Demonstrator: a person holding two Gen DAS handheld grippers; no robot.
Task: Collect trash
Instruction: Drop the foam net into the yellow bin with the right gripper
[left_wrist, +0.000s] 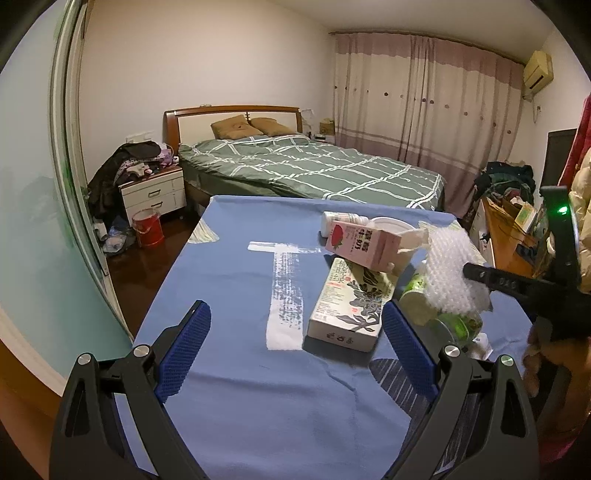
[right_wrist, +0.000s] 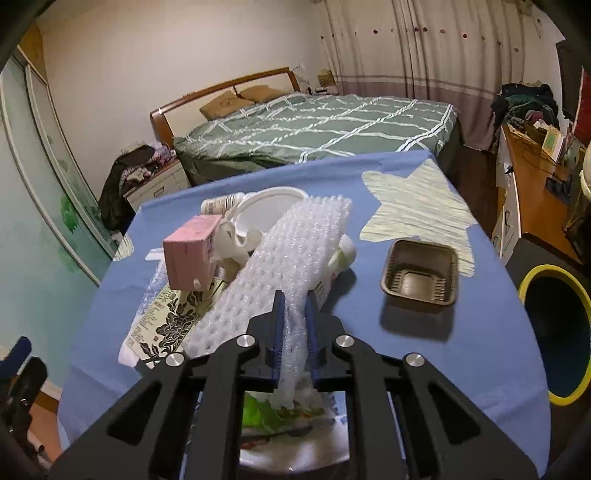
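Bubble wrap (right_wrist: 295, 258), one translucent white sheet of raised cells, sits pinched between the right gripper (right_wrist: 294, 325) fingers and extends forward over the pile. One pink carton (right_wrist: 192, 254) and one floral box (left_wrist: 347, 306) lie left of them, one brown ribbed tray (right_wrist: 419, 273) right. Left gripper (left_wrist: 295, 343) fingers stand spread, empty.

White bubble wrap (right_wrist: 295, 251) drapes tilted over piled cartons (right_wrist: 192, 254).

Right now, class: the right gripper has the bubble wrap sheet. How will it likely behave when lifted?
The bubble wrap probably flops, since it already bends where the right gripper pinches it. It looks light. Draped over the pink carton, it might nudge it.
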